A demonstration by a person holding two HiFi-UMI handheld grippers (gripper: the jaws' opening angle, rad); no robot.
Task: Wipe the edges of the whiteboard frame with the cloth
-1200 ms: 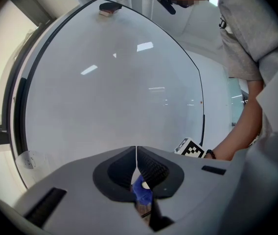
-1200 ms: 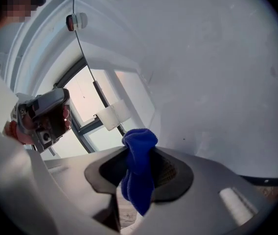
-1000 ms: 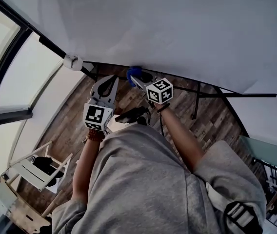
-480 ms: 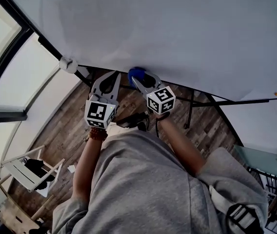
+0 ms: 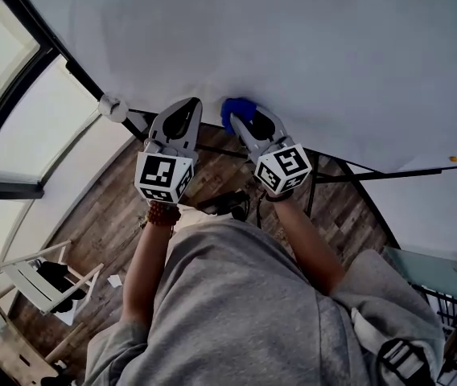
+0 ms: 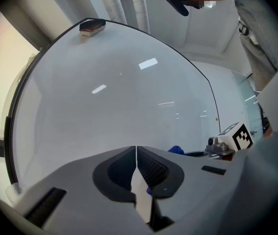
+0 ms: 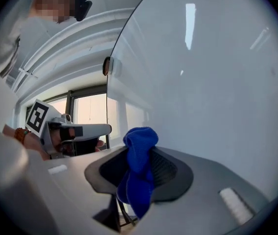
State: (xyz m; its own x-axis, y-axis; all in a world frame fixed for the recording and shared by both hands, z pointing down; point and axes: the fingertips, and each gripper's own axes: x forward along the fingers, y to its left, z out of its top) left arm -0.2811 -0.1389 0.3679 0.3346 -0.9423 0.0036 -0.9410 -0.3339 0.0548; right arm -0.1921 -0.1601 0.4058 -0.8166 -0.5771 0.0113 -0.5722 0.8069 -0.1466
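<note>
Clamping the cloth (image 7: 140,148) mid-fold, the right claw (image 5: 251,123) holds something soft, light, probably easily draped (left claw (image 6: 136,155) pressed together, empty).

The right gripper (image 5: 243,117) is hiding much of the cloth (image 5: 230,111) and where it meets the whiteboard (image 5: 333,47), which is running off the head view's top edge.

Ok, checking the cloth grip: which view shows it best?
The right gripper view: the blue cloth sits pinched between its jaws. The head view shows only its tip, the left gripper view a speck.
</note>
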